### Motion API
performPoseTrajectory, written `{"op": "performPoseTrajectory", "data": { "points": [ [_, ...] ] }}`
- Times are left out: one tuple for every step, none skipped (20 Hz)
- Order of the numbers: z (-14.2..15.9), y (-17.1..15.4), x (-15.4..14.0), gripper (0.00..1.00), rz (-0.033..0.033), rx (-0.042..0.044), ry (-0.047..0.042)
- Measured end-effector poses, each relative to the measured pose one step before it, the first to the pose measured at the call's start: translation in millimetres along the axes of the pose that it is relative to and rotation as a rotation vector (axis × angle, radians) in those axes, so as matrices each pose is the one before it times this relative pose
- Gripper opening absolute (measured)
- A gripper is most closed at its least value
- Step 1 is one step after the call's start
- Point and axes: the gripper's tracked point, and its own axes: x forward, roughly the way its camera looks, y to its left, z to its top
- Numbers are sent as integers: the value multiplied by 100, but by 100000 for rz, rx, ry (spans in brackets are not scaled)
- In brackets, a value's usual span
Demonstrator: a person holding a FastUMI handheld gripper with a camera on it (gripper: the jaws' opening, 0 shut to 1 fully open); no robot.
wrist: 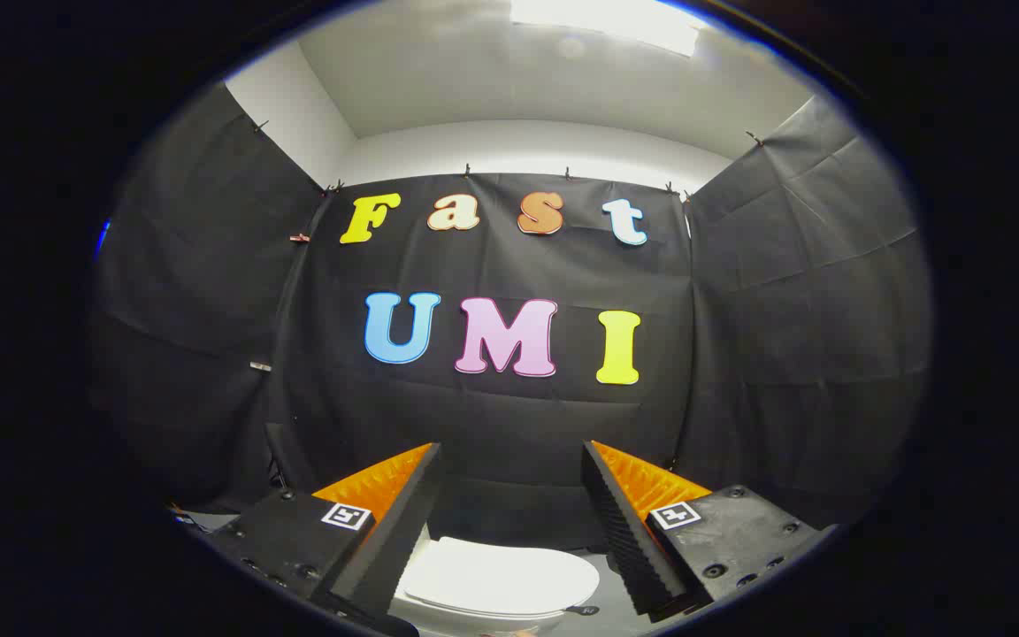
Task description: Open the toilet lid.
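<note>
While the gripper (509,495) is held high and level, its two fingers stand spread wide with nothing between them: released, touching nothing. Toilet lid (499,577) lies below and just ahead, seen in the gap between the fingers, well apart from both.

Lid: down, flat on the bowl, not yet raised. White, smooth, glossy hard plastic by the look; rounded oval, long axis running left-right in this view. Which end carries the hinge I cannot tell.

Fingers (403,522): wedge-shaped, inner faces ridged like sawtooth foam, square printed markers on their blocks.

Floor (607,610) beside the toilet reads grey and smooth. Booth wall (784,310) beyond is creased black cloth.

Judgement: the coming move is mostly downward, then forward, to bring a finger under the lid's free rim; smooth plastic may slip.
</note>
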Motion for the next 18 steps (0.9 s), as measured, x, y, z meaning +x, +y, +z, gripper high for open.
{"op": "performPoseTrajectory", "data": {
  "points": [
    [4, 13, 71, 99, 158, 75, 212],
    [105, 141, -4, 98, 191, 192, -72],
    [11, 201, -51, 98, 264, -37, -99],
    [-119, 106, -17, 98, 3, -392, 83],
    [-186, 150, -91, 99, 205, -591, 191],
    [23, 95, -59, 98, 249, -621, 126],
    [110, -31, -25, 99, 104, -392, -65],
    [28, 0, 28, 99, 54, -174, -151],
    [84, 241, -126, 99, 518, 121, -254],
    [94, 277, -15, 99, 912, 339, -298],
    [95, -48, 34, 98, -80, 77, -425],
    [92, -192, 37, 99, -545, -340, -188],
    [13, -20, 6, 99, -403, -408, -255],
    [146, -61, -50, 99, -188, -299, -472],
    [131, 52, -99, 98, -218, -137, -549],
    [142, -31, -64, 98, -196, 34, -572],
    [78, -124, -30, 98, -169, 150, -381],
    [27, -126, -7, 98, -219, 257, -29]
  ]
}}
